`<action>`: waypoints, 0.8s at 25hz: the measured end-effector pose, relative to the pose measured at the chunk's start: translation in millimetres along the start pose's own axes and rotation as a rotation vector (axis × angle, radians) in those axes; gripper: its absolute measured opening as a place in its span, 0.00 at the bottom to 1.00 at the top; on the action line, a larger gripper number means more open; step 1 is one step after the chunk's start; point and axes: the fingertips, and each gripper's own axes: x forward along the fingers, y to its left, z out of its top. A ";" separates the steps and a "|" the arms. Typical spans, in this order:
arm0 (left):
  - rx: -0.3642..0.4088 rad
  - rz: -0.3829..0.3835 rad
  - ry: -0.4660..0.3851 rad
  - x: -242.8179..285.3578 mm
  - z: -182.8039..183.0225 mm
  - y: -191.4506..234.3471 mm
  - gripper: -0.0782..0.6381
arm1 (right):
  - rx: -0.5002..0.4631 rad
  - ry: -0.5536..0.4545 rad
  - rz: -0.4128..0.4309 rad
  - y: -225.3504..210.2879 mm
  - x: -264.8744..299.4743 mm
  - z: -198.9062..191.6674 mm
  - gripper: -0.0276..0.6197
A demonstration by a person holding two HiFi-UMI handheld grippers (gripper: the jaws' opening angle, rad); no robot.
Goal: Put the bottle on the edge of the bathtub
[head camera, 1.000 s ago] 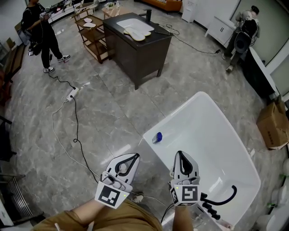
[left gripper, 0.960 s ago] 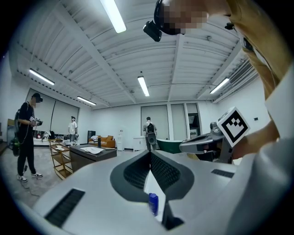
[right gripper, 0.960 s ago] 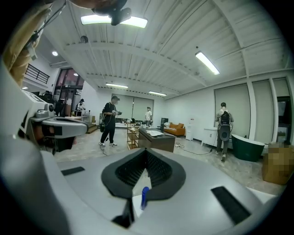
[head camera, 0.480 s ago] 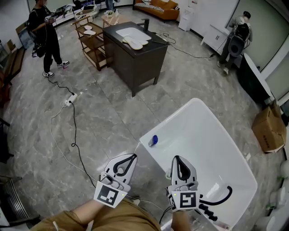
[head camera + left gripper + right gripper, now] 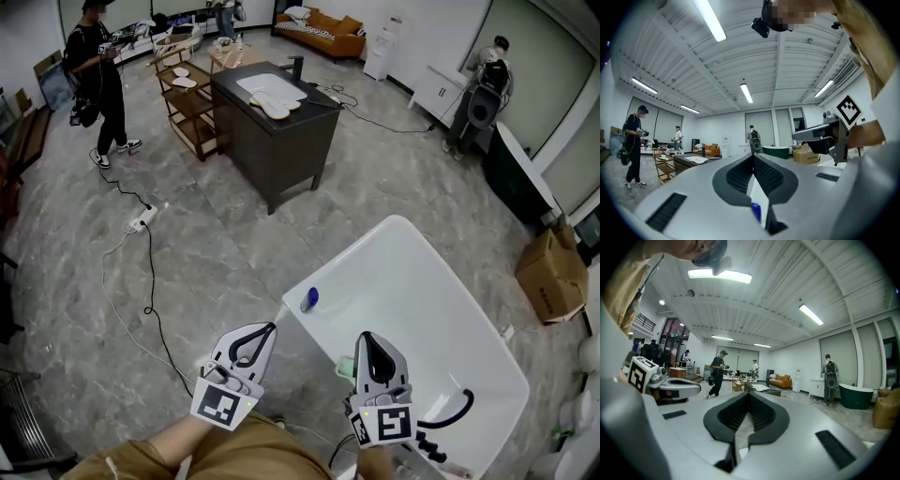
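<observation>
A small blue bottle (image 5: pixel 308 299) sits at the left corner of the white bathtub (image 5: pixel 424 281), on its rim as far as I can tell. My left gripper (image 5: pixel 265 328) hangs below and left of it over the floor, shut and empty. Through the slit under that gripper's closed jaws, the left gripper view shows the bottle (image 5: pixel 756 211) too. My right gripper (image 5: pixel 364 337) hovers above the tub's near rim, shut with nothing in it; its jaws (image 5: pixel 749 394) point across the room.
A dark vanity cabinet (image 5: pixel 272 122) with a sink stands beyond the tub, a wooden rack (image 5: pixel 187 89) behind it. A cable and power strip (image 5: pixel 142 220) trail over the grey floor. A cardboard box (image 5: pixel 548 272) is at right. People stand far off.
The view has tipped up and drifted, so tub and bottle sit lower-left in frame. Both grippers stay shut and hold their places near the tub's corner.
</observation>
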 end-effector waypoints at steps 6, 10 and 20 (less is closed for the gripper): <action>0.026 0.000 -0.019 -6.1 10.5 -5.4 0.12 | 0.006 -0.033 -0.004 -1.9 -21.8 18.4 0.05; 0.022 0.010 -0.018 -10.6 13.4 -6.2 0.12 | 0.010 -0.045 -0.011 -5.3 -34.1 23.2 0.05; 0.024 0.010 -0.018 -12.0 19.9 -10.0 0.12 | 0.003 -0.069 -0.033 -10.1 -62.7 40.0 0.05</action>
